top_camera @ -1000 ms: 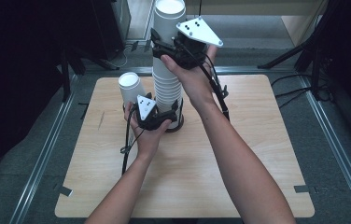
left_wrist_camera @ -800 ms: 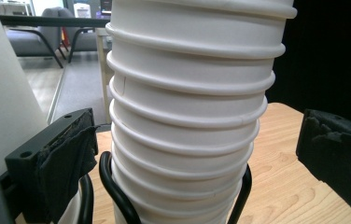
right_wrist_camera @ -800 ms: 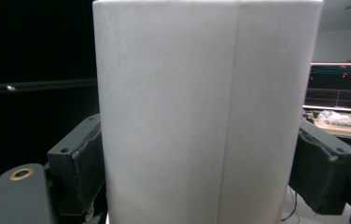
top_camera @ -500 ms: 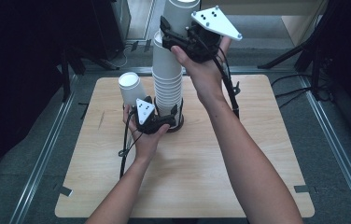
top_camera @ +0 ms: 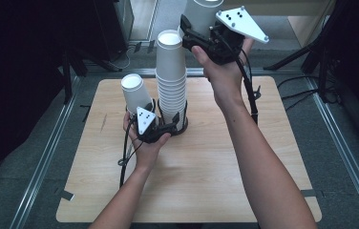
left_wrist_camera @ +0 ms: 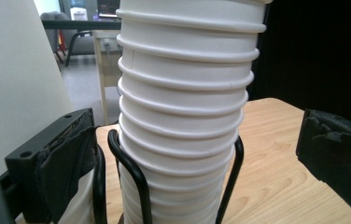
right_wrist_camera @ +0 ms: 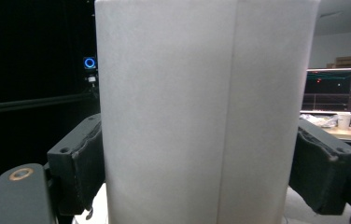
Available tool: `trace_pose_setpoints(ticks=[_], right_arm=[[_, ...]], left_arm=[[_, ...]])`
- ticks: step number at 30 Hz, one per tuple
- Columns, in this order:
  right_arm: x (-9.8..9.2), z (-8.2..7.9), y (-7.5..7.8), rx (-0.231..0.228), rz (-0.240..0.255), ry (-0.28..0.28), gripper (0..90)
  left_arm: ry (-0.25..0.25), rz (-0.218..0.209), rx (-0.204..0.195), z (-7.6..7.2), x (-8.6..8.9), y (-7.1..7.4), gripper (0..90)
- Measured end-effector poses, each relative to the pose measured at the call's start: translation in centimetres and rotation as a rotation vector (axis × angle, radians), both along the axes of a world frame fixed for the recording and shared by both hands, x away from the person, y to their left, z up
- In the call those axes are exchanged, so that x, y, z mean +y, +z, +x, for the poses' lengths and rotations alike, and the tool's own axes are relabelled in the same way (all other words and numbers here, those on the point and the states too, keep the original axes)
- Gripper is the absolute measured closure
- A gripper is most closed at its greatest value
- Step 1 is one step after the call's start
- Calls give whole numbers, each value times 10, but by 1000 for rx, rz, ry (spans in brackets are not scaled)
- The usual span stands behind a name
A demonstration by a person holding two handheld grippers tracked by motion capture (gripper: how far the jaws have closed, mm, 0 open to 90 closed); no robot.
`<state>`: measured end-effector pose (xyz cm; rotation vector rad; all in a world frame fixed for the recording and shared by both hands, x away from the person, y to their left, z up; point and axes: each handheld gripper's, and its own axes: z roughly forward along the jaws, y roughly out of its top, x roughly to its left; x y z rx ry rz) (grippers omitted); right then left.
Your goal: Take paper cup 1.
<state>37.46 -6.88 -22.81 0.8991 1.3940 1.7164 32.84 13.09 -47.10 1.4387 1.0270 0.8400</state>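
Cups are coming apart: the single cup [top_camera: 205,14] in your right tongs [top_camera: 197,39] now hangs clear of the stack [top_camera: 172,81], up and off to the stack's right in the high view, where a second ago it sat at the stack's top. I judge the separation finished, with only the setting-down of this cup left, probably beside the loose cup [top_camera: 135,93] that stands on the tabletop [top_camera: 206,162] just left of the stack.

Your right tongs are clamped on the lifted cup; the right gripper view shows both black pads [right_wrist_camera: 82,161] pressed against its white wall [right_wrist_camera: 201,112]. Your right forearm reaches up and forward from the bottom of the high view, the wrist is bent, and the grey plate [top_camera: 240,21] faces upward.

Your left hand [top_camera: 145,143] rests low at the foot of the stack, with the left tongs [top_camera: 168,125] spread wide. In the left gripper view the pads [left_wrist_camera: 71,154] stand on either side of the stack and the black wire holder [left_wrist_camera: 136,177] around its base, apart from both, so they grip nothing. I take it as a guard against the stack tipping.
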Motion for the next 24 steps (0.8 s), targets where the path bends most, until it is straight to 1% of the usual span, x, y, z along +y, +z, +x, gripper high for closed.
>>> trace_pose_setpoints(ticks=[3, 7, 9, 11, 12, 14, 17, 20, 21, 22, 23, 24], right_arm=[[-8, -1, -4, 2, 7, -8, 157], [-13, -3, -7, 4, 4, -15, 157], [-19, -5, -10, 3, 6, -22, 157], [-21, -6, -11, 4, 6, -24, 157], [-25, -8, -16, 3, -2, -34, 157], [-27, -9, -18, 6, -7, -38, 157], [-34, -11, -27, 9, -17, -49, 157], [-38, -15, -36, 8, -29, -55, 157], [-38, -15, -36, 8, -29, -55, 157], [-39, -16, -39, 7, -36, -58, 157], [-40, -17, -42, 10, -34, -57, 157], [-42, -20, -49, 15, -40, -59, 157]], left_arm=[[-4, 3, -1, -5, 1, -2, 0], [-5, 4, 4, -8, 3, -3, 0], [-12, 3, 2, -11, 5, -3, 0], [-19, 1, 2, -13, 6, -3, 0], [-20, 9, 2, -17, 8, -4, 0], [-23, 2, 4, -19, 9, -5, 0], [-21, 11, 7, -23, 11, -8, 0], [-19, 5, 12, -25, 13, -9, 0], [-19, 3, 15, -26, 14, -9, 0], [-18, 7, 15, -27, 15, -10, 0], [-18, 3, 13, -28, 15, -10, 0], [-19, 4, 19, -30, 16, -11, 0]])
